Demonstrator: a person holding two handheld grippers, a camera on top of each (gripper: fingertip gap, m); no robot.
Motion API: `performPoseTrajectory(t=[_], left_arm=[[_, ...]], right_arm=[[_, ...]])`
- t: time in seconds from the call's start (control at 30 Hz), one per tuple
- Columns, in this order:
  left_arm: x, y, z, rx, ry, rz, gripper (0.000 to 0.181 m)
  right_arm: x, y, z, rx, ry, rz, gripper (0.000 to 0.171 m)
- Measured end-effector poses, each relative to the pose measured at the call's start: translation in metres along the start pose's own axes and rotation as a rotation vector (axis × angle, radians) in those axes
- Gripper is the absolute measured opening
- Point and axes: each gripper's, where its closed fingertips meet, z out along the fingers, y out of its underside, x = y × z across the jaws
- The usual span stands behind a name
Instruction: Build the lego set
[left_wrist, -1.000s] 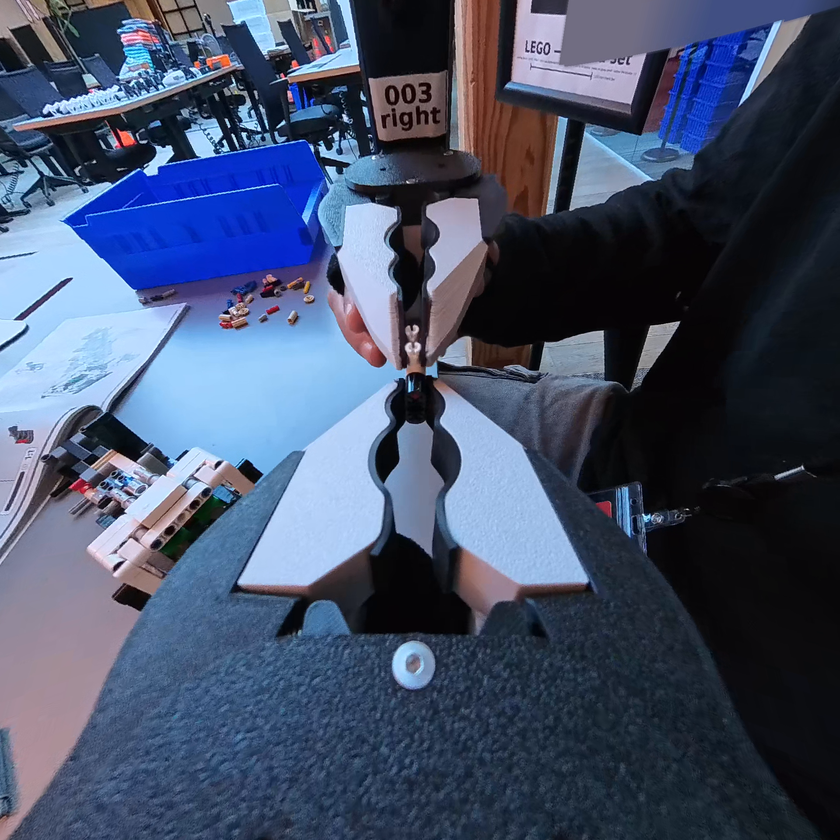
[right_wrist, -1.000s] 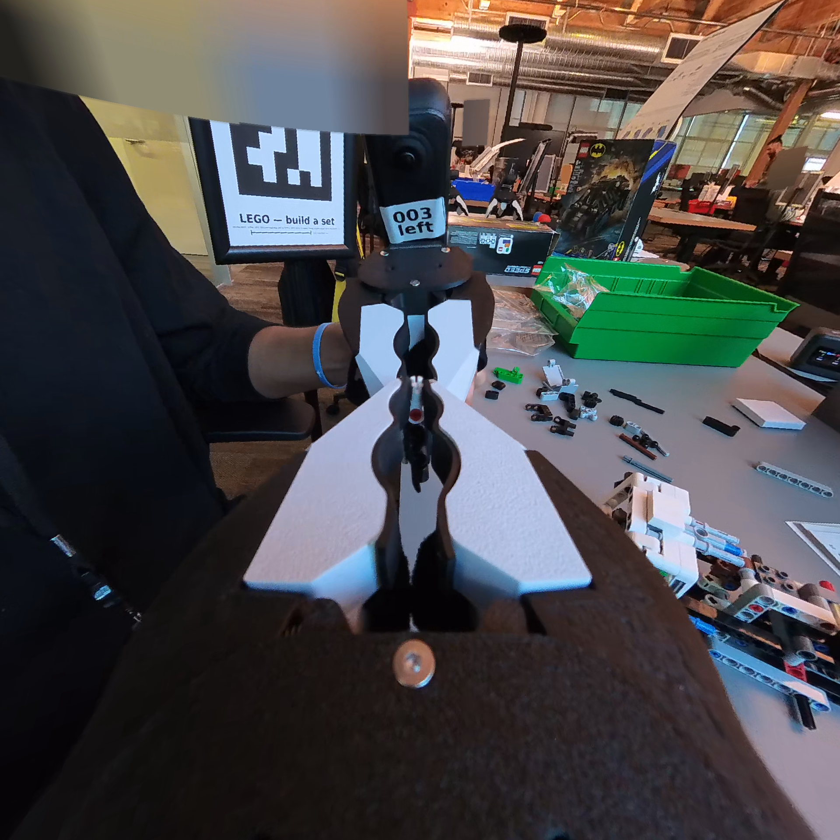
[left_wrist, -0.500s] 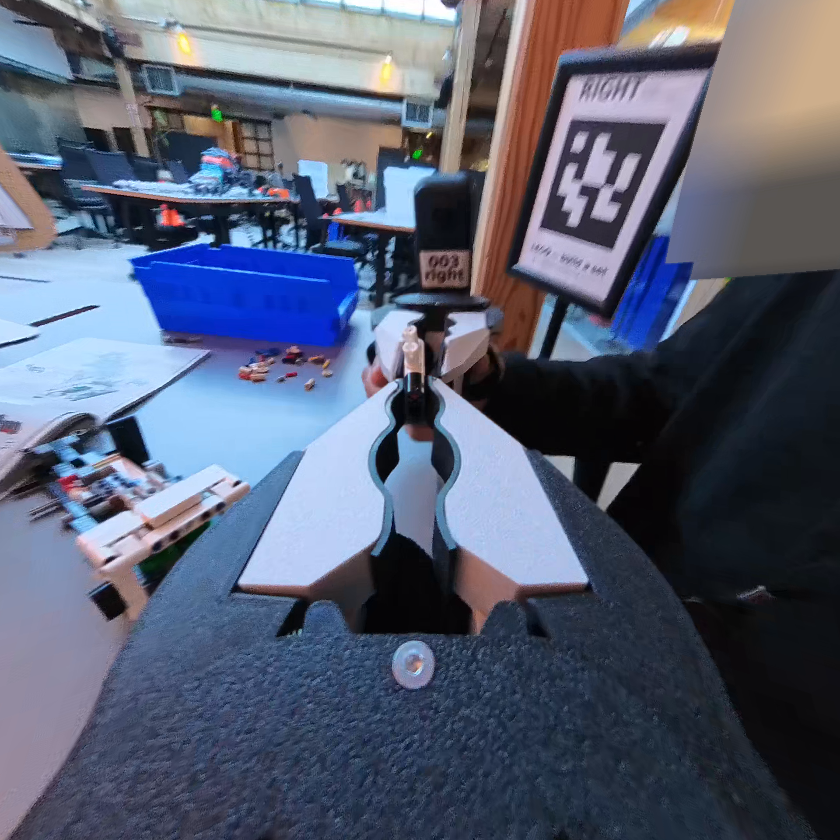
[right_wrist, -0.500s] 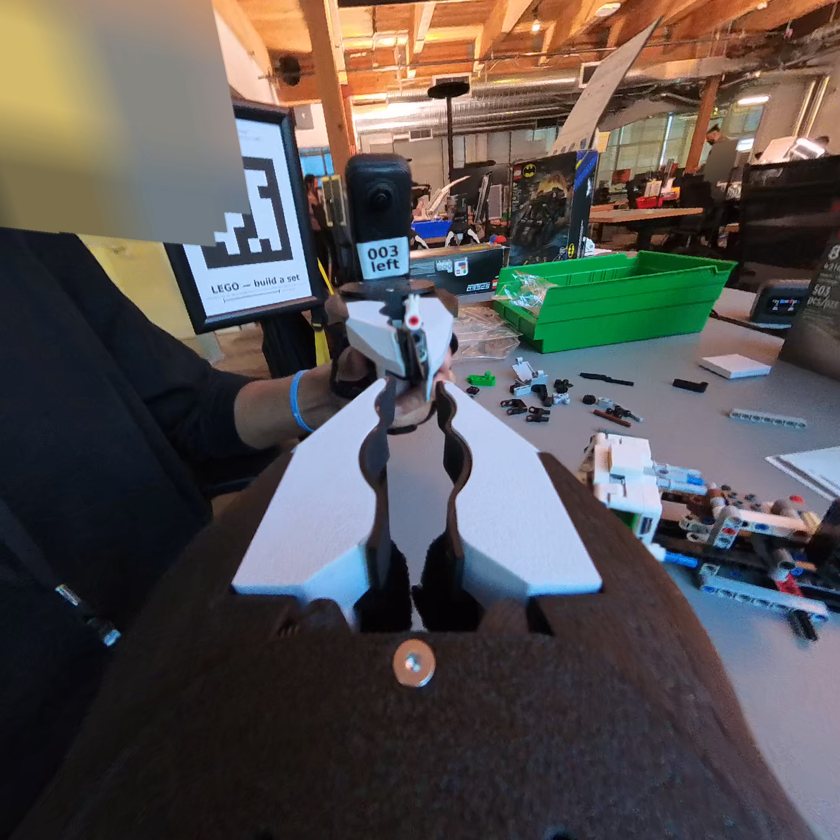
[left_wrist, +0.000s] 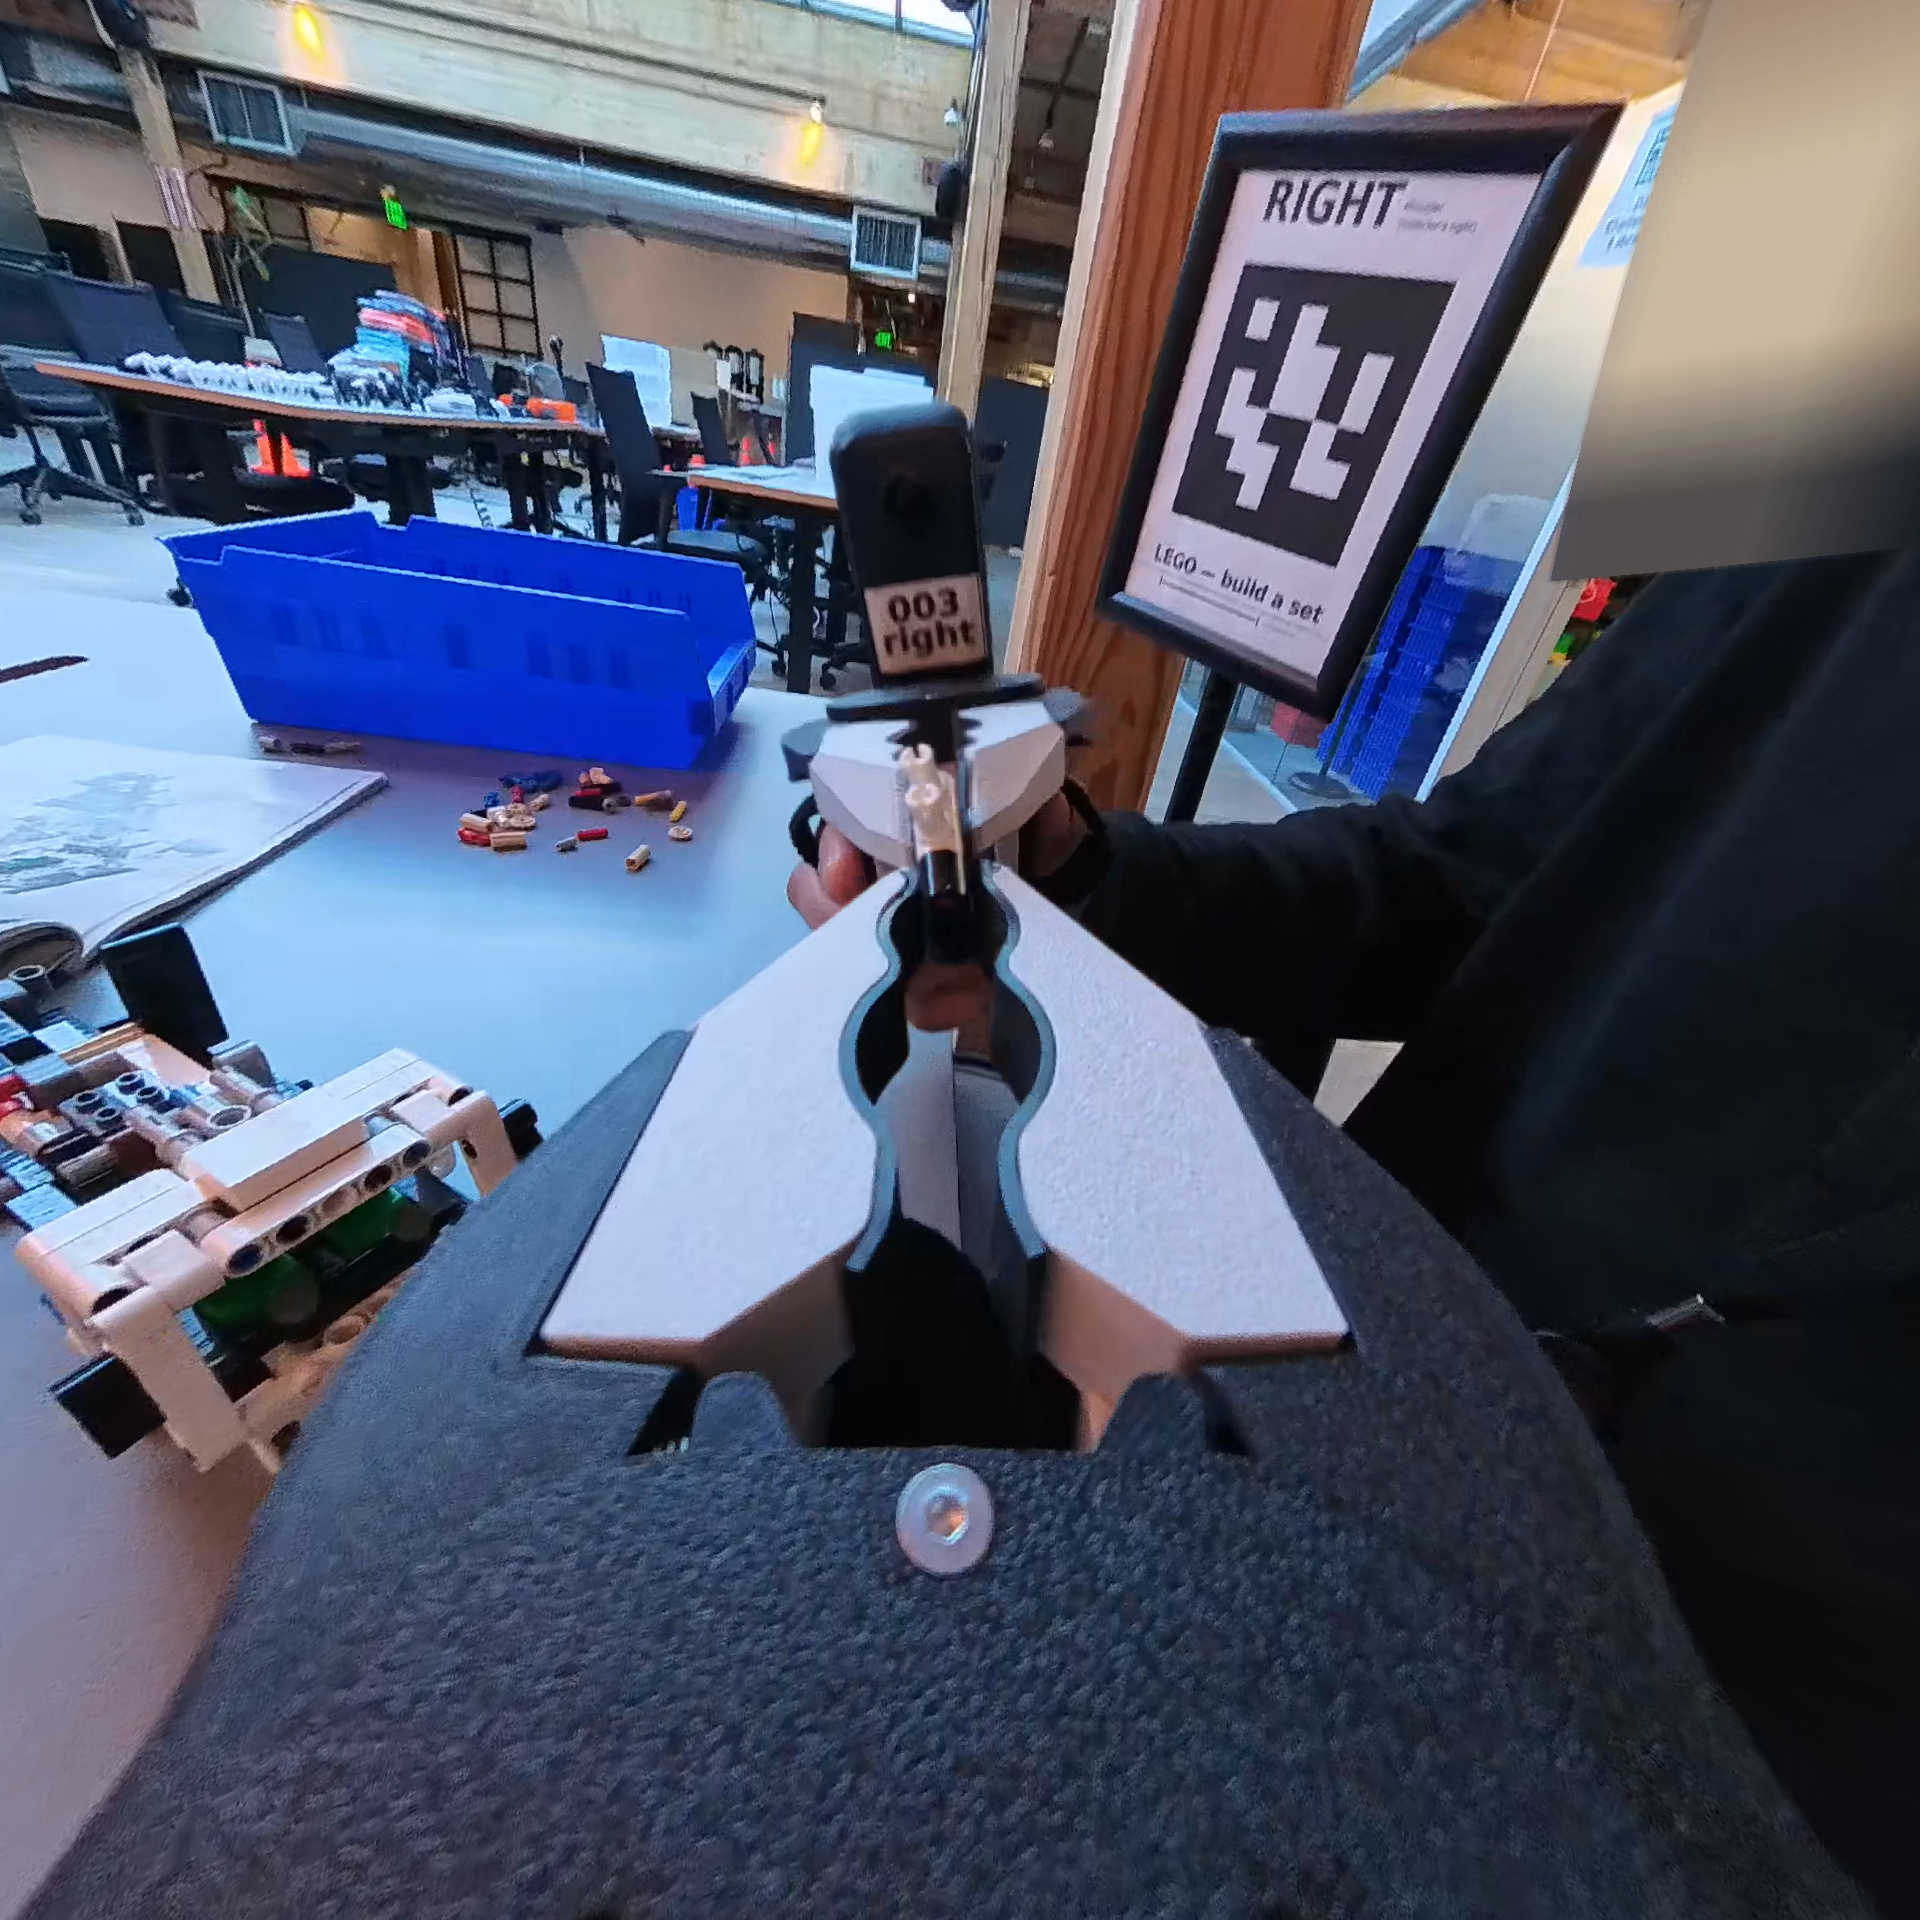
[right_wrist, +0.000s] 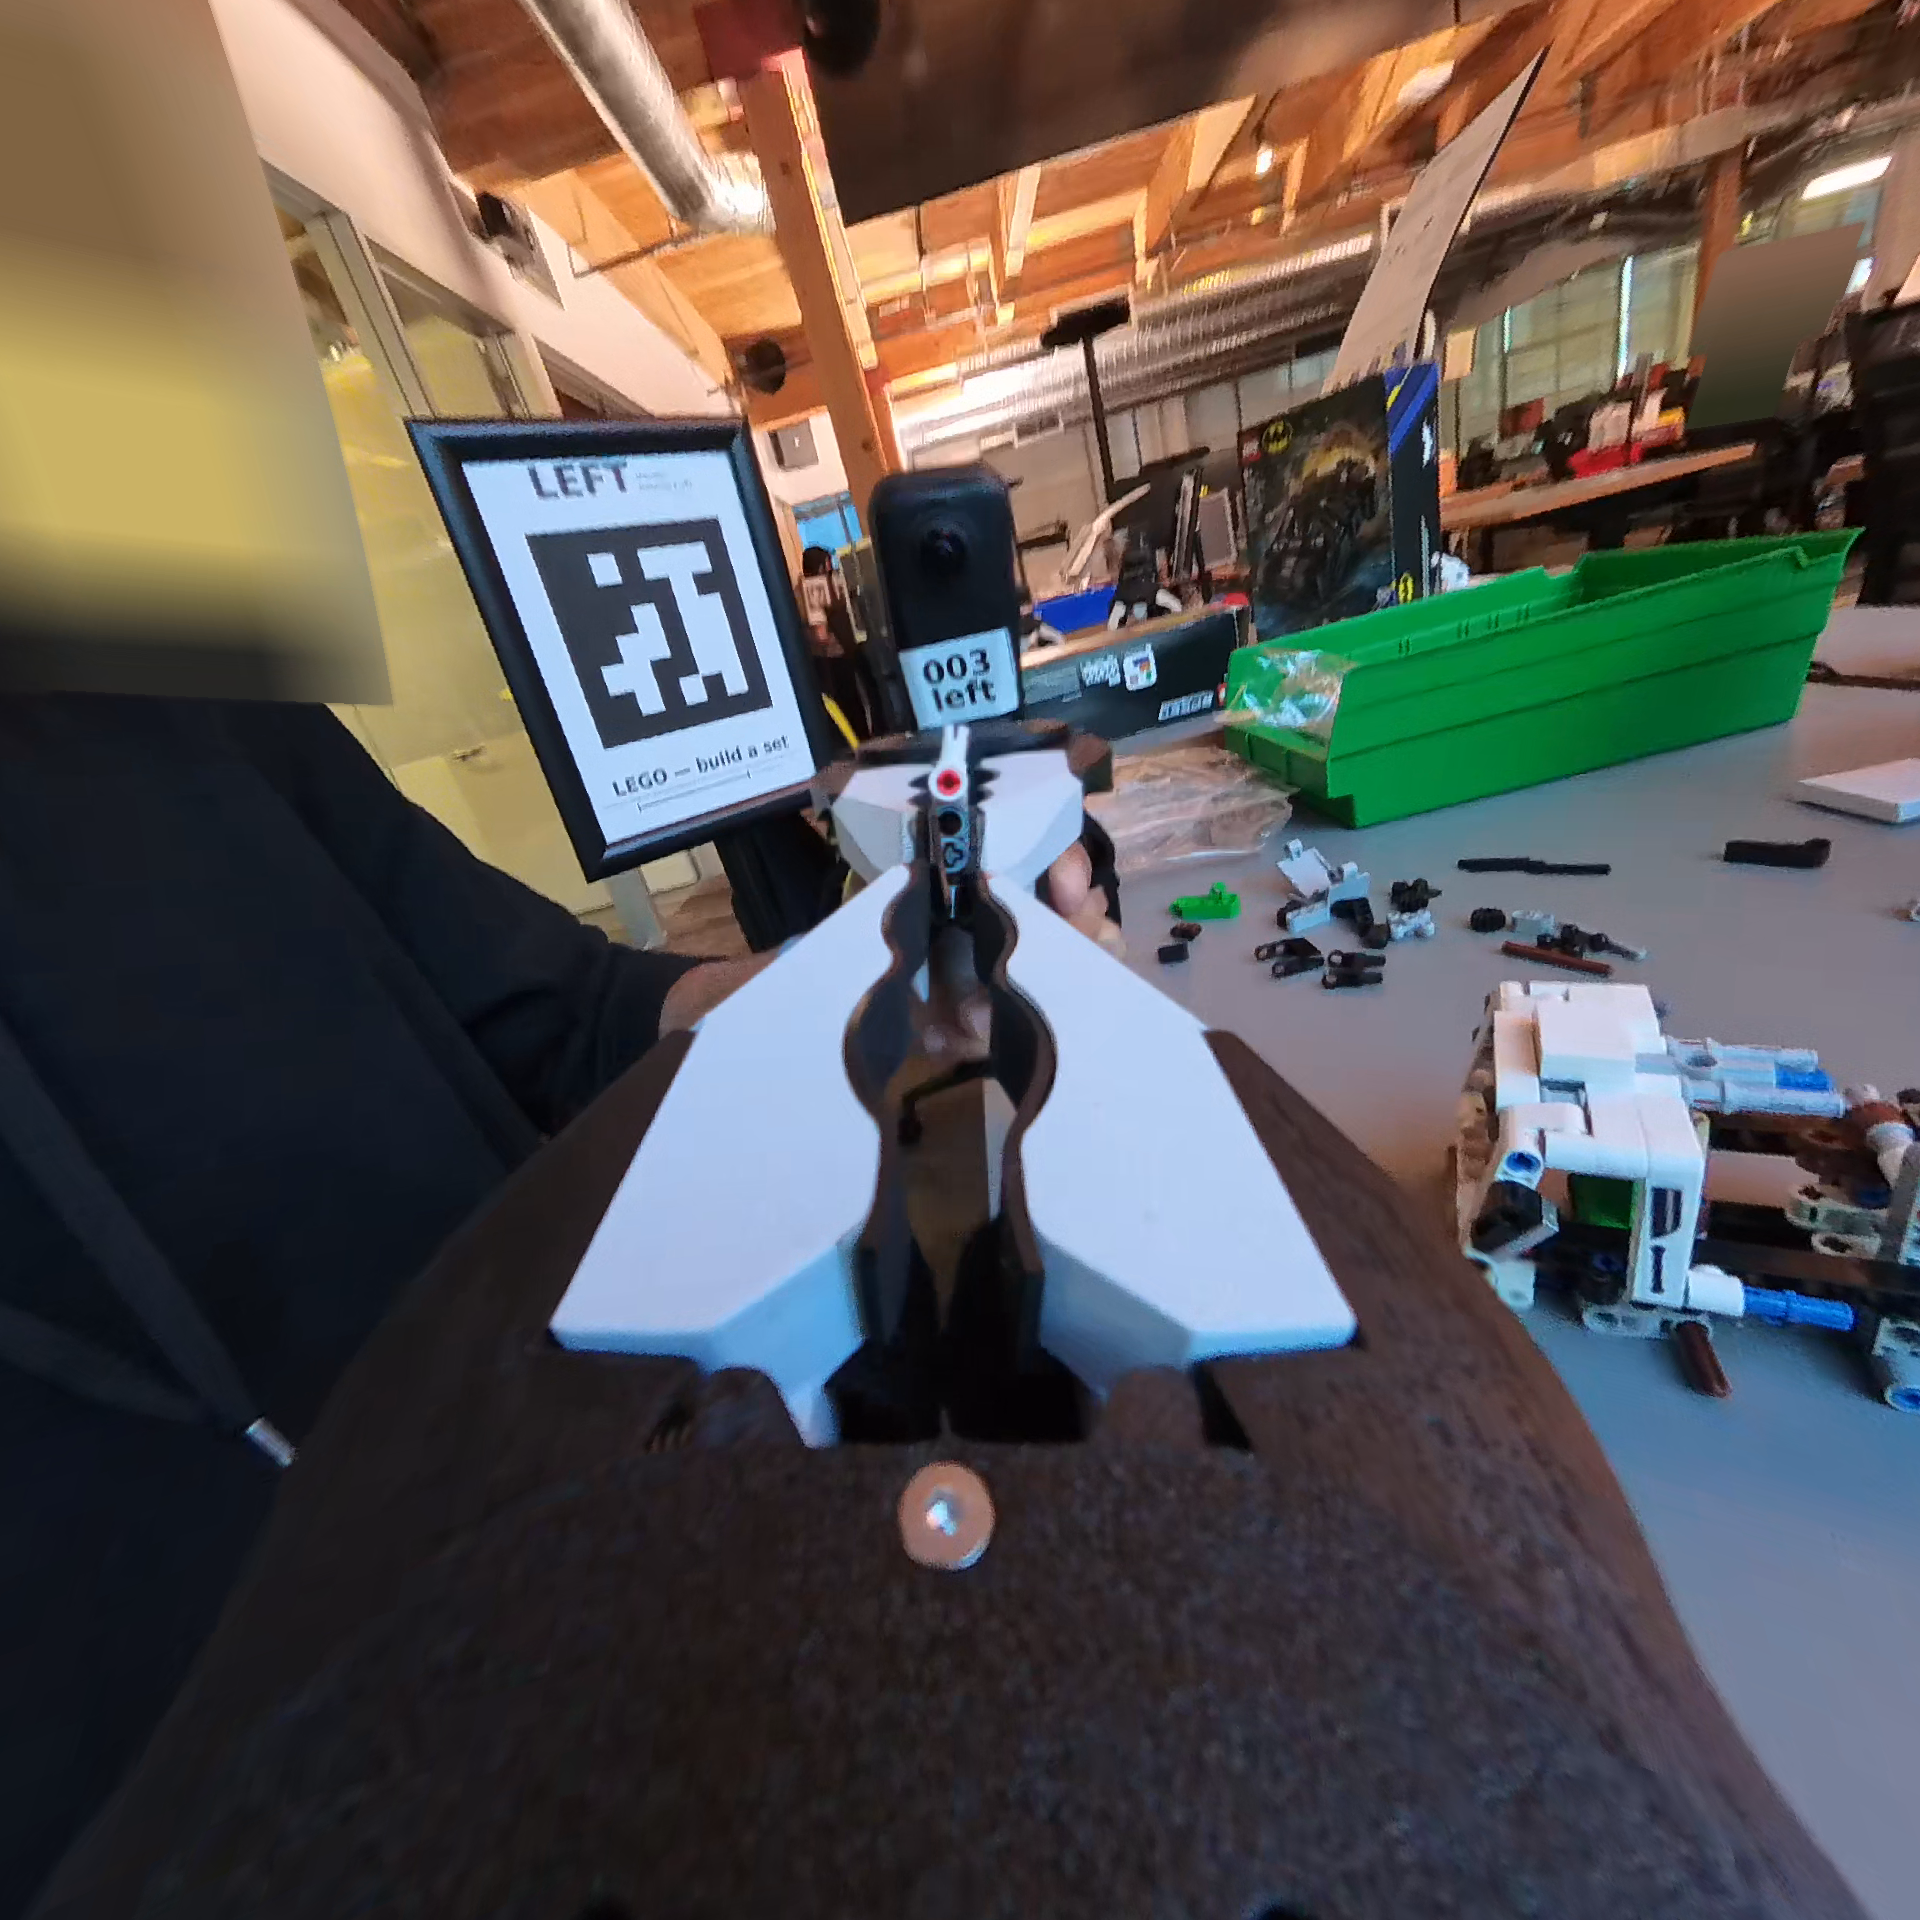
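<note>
While both grippers face each other above the bench (left_wrist: 436, 956), a small lego piece (left_wrist: 935, 831) sits between them.
Left gripper (left_wrist: 945, 894) fingers clamp the piece; right gripper (right_wrist: 948, 883) fingers close on it too; model (right_wrist: 1621, 1164) at 3 o'clock.

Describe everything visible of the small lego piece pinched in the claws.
The small slim plastic lego piece is a thin stack held upright in the air above the table edge: white at the top and black lower down in the left wrist view, white with a red dot above grey holed parts in the right wrist view. The left claw is shut on its lower end. The right claw sits closed around it, facing the left.
</note>
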Motion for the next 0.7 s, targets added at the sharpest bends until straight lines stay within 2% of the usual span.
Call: performPoseTrajectory(t=[0.27, 0.37, 0.47, 0.6, 0.63, 0.7], left_arm=[[-0.005, 0.002, -0.007, -0.037, -0.024, -0.004, 0.006], [-0.005, -0.003, -0.006, -0.016, -0.038, -0.008, 0.006], [-0.003, -0.006, -0.004, 0.031, -0.017, -0.044, 0.006], [-0.002, -0.002, 0.001, 0.033, -0.003, -0.046, 0.006], [-0.003, -0.001, 0.002, 0.028, -0.005, -0.051, 0.006], [-0.013, 0.008, 0.002, -0.029, -0.051, -0.032, 0.013]], right_arm=[[0.006, 0.002, -0.015, -0.168, 0.044, -0.012, 0.006], [0.005, -0.004, -0.014, -0.135, 0.069, -0.043, 0.007], [0.002, 0.001, -0.005, -0.102, 0.063, -0.033, 0.021], [0.002, 0.001, 0.001, -0.06, 0.064, -0.02, 0.012], [0.003, 0.001, -0.001, -0.066, 0.07, -0.024, 0.006], [0.01, 0.007, -0.005, -0.126, 0.115, -0.038, 0.006]])
